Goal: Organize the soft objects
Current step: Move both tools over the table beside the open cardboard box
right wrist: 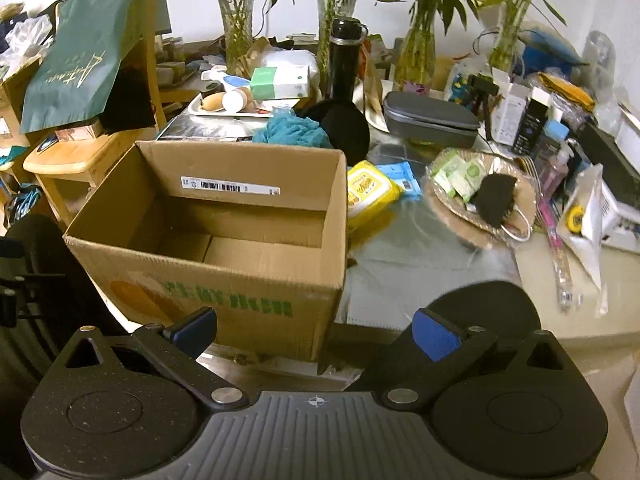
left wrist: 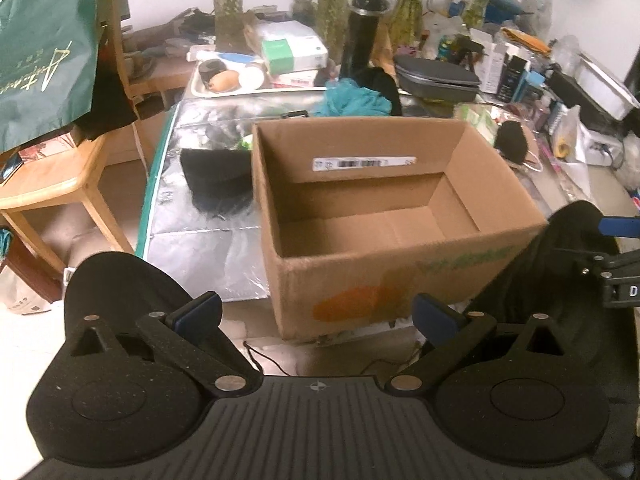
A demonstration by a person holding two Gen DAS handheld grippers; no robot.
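Observation:
An open, empty cardboard box [left wrist: 400, 264] stands on the table; it also shows in the right wrist view [right wrist: 224, 276]. A black soft item [left wrist: 216, 176] lies left of it. A teal mesh puff [left wrist: 352, 100] and a black soft item [right wrist: 348, 128] lie behind it. Another black soft piece [right wrist: 494, 198] rests on a woven tray [right wrist: 452, 216]. A yellow wipes pack [right wrist: 368, 192] lies right of the box. My left gripper [left wrist: 316, 314] is open and empty before the box's front wall. My right gripper [right wrist: 316, 328] is open and empty at the box's front right corner.
The back of the table is crowded: glass vases with bamboo [right wrist: 236, 28], a black bottle [right wrist: 344, 64], a grey case [right wrist: 428, 120], a white tray [left wrist: 256, 88], boxes and bottles [right wrist: 532, 120]. A wooden chair [left wrist: 60, 176] with a green bag [left wrist: 44, 52] stands left.

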